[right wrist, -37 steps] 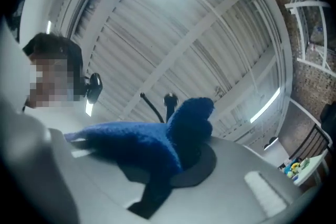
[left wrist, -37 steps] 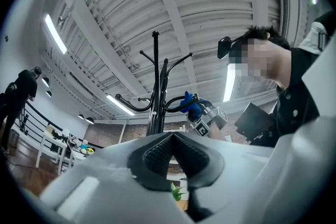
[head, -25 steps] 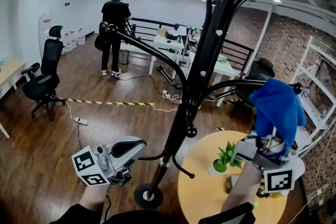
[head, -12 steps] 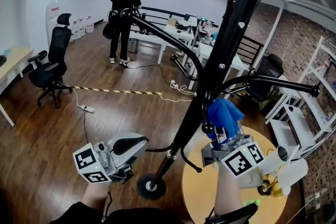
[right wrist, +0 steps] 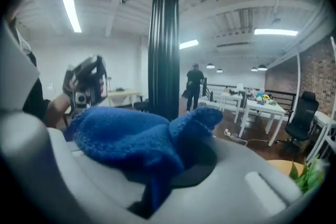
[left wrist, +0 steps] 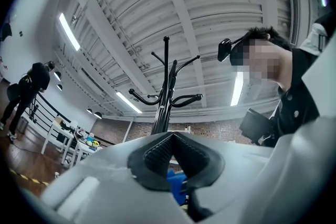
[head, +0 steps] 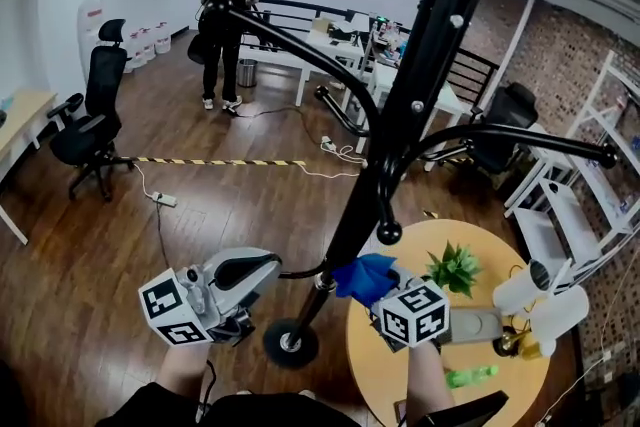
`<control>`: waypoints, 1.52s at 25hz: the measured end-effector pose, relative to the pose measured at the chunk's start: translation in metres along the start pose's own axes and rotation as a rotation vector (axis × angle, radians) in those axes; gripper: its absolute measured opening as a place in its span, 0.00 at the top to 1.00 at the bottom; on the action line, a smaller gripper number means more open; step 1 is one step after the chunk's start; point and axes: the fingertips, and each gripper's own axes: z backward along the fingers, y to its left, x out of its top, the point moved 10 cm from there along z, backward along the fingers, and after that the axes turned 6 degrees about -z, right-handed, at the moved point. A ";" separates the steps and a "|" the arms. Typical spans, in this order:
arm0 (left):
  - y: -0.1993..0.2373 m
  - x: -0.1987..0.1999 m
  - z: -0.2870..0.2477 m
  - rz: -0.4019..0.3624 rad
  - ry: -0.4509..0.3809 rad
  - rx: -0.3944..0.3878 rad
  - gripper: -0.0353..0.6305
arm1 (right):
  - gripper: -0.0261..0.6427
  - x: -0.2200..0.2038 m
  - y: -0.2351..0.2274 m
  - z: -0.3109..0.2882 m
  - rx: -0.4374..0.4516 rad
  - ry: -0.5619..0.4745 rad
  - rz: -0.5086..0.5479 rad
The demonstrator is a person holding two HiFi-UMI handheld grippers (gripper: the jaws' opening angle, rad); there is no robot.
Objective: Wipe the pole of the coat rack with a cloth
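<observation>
Wooden floor [head: 200,215] carrying black coat rack; pole [head: 385,145] rising from round base [head: 290,343]. Right tool [head: 372,287] clamping bunched blue cloth [head: 362,277], jaws closed on it. Cloth sitting low at pole's right side, above base; contact with pole not resolvable. Left tool [head: 268,267] hovering just left of pole at similar height, jaws pressed together, gripping nothing. Round yellow table [head: 400,385] standing right of pole, bearing potted plant [head: 455,267]. Person [head: 225,10] standing well behind pole.
</observation>
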 end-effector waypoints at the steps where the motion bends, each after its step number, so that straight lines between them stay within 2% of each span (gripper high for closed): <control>1: 0.000 -0.001 -0.003 0.004 0.001 -0.005 0.94 | 0.93 -0.008 0.001 -0.007 -0.011 0.077 0.021; 3: 0.000 -0.003 -0.009 0.010 0.007 -0.022 0.94 | 0.93 -0.021 0.003 -0.012 -0.021 0.180 0.041; 5: 0.001 -0.004 -0.015 0.013 0.015 -0.040 0.94 | 0.93 -0.030 0.002 -0.004 -0.015 0.198 0.005; 9: 0.003 -0.009 -0.025 0.022 0.023 -0.059 0.94 | 0.93 -0.034 -0.007 0.032 -0.001 0.158 -0.067; 12: 0.004 -0.012 -0.029 0.028 0.027 -0.064 0.94 | 0.93 -0.034 -0.008 0.041 0.010 0.152 -0.065; 19: 0.003 -0.012 -0.024 0.023 0.027 -0.051 0.94 | 0.93 -0.037 -0.006 0.003 0.074 0.127 -0.086; 22: 0.004 -0.013 -0.020 0.022 0.025 -0.041 0.94 | 0.93 -0.035 -0.006 -0.014 0.102 0.075 -0.109; 28: 0.002 -0.010 -0.014 0.011 0.015 -0.024 0.94 | 0.93 -0.011 -0.005 0.000 0.081 -0.117 -0.127; 32: 0.001 -0.004 -0.011 -0.002 0.010 -0.018 0.94 | 0.93 0.051 0.004 0.037 0.134 -0.417 -0.165; 38: -0.001 0.006 -0.007 -0.030 0.002 -0.017 0.94 | 0.93 0.159 0.025 0.081 0.174 -0.773 -0.093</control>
